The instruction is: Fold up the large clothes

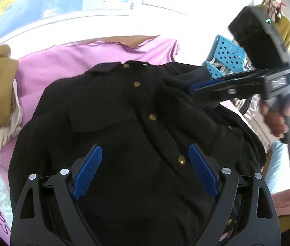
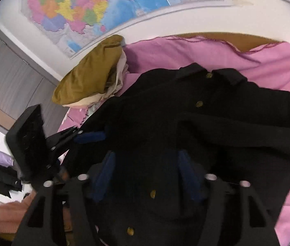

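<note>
- Two grippers are over one black coat (image 1: pixel 124 110), which lies front up on a pink sheet (image 1: pixel 59 61); I cannot tell if a table or a bed is under the sheet.
- My left gripper (image 1: pixel 145 162) has its jaws wide apart above the lower front of the coat, and nothing is between the blue pads (image 1: pixel 89 172).
- My right gripper (image 2: pixel 145 170) also has its jaws apart, not pressing any cloth. This view is dark and blurred, so the pads are hard to see against the black cloth.
- In the left wrist view the right gripper reaches in from the right side, its tips at a raised fold of the coat near the shoulder. I cannot say if they touch it.
- A hand (image 1: pixel 276 121) in a pink sleeve holds that gripper's handle; the edge of the view cuts off the rest of the arm.
- The lower edge of the coat is hidden behind the gripper bodies in both views. I count four gold buttons (image 1: pixel 152 116) in a row, and a fifth shows low down between the arms of the left gripper.
- Writing on the sheet at the lower left is upside down and cut off; I read "love" (image 1: pixel 0 186), the rest is not clear.
- The wall map (image 2: pixel 79 10) has text too small to read.
- A mustard cloth pile (image 2: pixel 87 75) lies beside the coat, and a blue perforated basket (image 1: pixel 227 55) is partly hidden behind the right gripper.
</note>
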The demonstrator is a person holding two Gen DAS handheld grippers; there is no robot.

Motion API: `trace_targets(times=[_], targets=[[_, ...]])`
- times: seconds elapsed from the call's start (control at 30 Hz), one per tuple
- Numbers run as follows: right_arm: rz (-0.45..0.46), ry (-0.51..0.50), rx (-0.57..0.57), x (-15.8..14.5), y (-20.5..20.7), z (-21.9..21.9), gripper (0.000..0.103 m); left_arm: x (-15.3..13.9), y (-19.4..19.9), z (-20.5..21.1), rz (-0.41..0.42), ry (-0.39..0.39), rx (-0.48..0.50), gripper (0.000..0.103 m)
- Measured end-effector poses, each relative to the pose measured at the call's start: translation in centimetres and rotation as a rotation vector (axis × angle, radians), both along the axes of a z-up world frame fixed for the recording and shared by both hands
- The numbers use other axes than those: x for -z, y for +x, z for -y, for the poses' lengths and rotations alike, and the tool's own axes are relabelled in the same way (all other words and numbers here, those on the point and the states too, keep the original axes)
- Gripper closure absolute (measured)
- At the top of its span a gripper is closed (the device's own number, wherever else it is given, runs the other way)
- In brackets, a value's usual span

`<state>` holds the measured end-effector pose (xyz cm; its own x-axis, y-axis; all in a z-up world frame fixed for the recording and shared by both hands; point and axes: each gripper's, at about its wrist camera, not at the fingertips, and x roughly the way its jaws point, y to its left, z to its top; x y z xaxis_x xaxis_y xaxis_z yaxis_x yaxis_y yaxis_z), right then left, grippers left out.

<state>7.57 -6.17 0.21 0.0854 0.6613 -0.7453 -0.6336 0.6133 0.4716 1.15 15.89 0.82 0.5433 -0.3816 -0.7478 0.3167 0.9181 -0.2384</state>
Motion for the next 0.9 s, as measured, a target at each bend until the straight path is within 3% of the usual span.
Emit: trace_targets(times=[0.13,0.3,0.4,0.53,0.57,0.6,0.63,0.67,0.9], targets=[[0.031,0.073,0.008,-1.3,-0.2,1.2,0.038,0.2,-0.8,1.2,0.003,-0.01,0.057,0.014],[0.074,0.125,0.085,-2.6,-0.8,6.3,0.036,0.2,-1.6,5.5,0.041,0.031,0.172,0.012],[0.028,0.077,0.047,0.0,-3.1,8.5,0.027,0.4,-1.5,6.5,0.045,0.021,0.21,0.012],[-0.087,0.046,0.074,4.6,-5.1,9.9,0.027,0.7,-1.3,5.5,0.032,-0.001,0.196,0.012],[-0.099,0.058,0.068,5.3,-5.6,10.1,0.037,0.8,-1.4,5.2,0.027,-0.008,0.193,0.012],[-0.104,0.08,0.054,5.7,-6.0,10.1,0.061,0.8,-1.5,4.9,0.024,-0.012,0.188,0.012],[-0.109,0.108,0.038,5.7,-6.3,9.9,0.075,0.8,-1.7,4.6,0.025,-0.012,0.185,0.012],[-0.108,0.137,0.03,5.5,-6.5,9.6,0.097,0.7,-2.0,4.3,0.027,-0.016,0.186,0.012],[0.04,0.269,-0.07,-0.5,-5.9,3.0,0.098,-0.8,-5.1,1.6,0.078,-0.127,0.239,0.006]])
